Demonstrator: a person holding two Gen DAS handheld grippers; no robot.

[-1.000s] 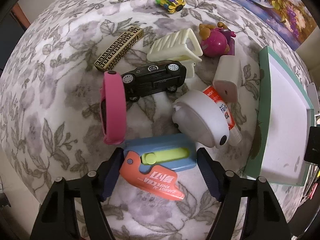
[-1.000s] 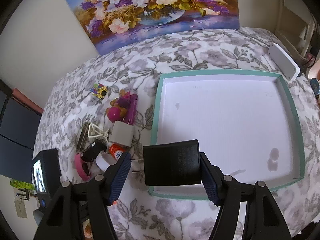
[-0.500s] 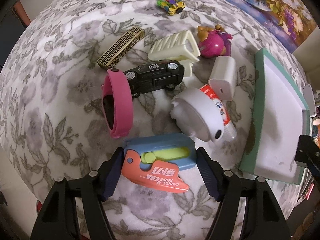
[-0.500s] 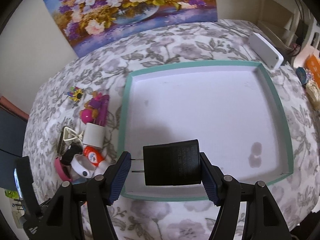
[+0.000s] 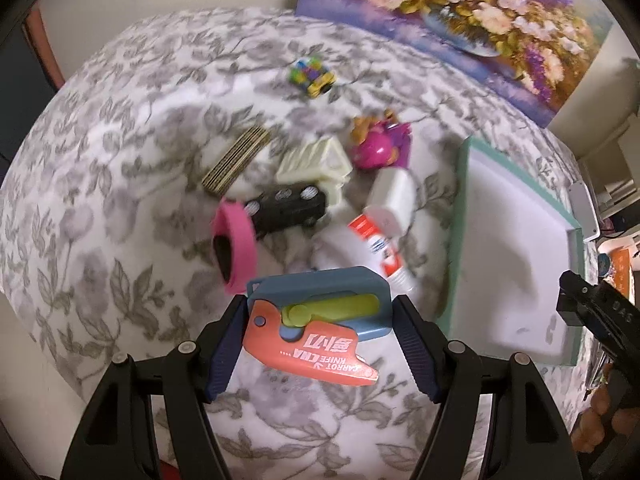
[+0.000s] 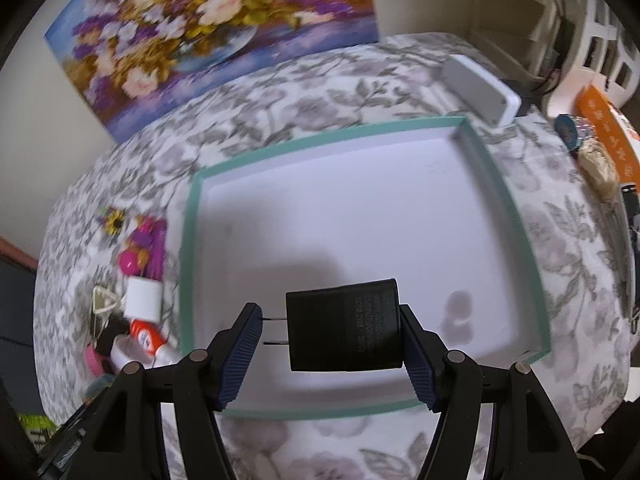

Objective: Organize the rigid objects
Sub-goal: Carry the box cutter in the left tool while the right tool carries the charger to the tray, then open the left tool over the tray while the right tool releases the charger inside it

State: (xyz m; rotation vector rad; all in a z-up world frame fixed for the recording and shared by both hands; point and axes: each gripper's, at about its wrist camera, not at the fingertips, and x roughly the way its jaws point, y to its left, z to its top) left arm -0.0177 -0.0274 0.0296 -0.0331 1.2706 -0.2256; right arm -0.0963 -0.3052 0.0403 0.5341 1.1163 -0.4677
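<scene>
The orange blade of the toy knife (image 5: pixel 316 350) reads "CARROT KNIFE CNA", upside down. The black charger's (image 6: pixel 344 326) pale print is too blurred to read.

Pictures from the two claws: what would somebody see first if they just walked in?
Probably the big flower painting leaning on the wall behind the flowery tablecloth. Next, the right claw holding a black plug over the empty green-edged tray. Then the left claw gripping a blue and orange toy knife above a jumble of toys.
</scene>
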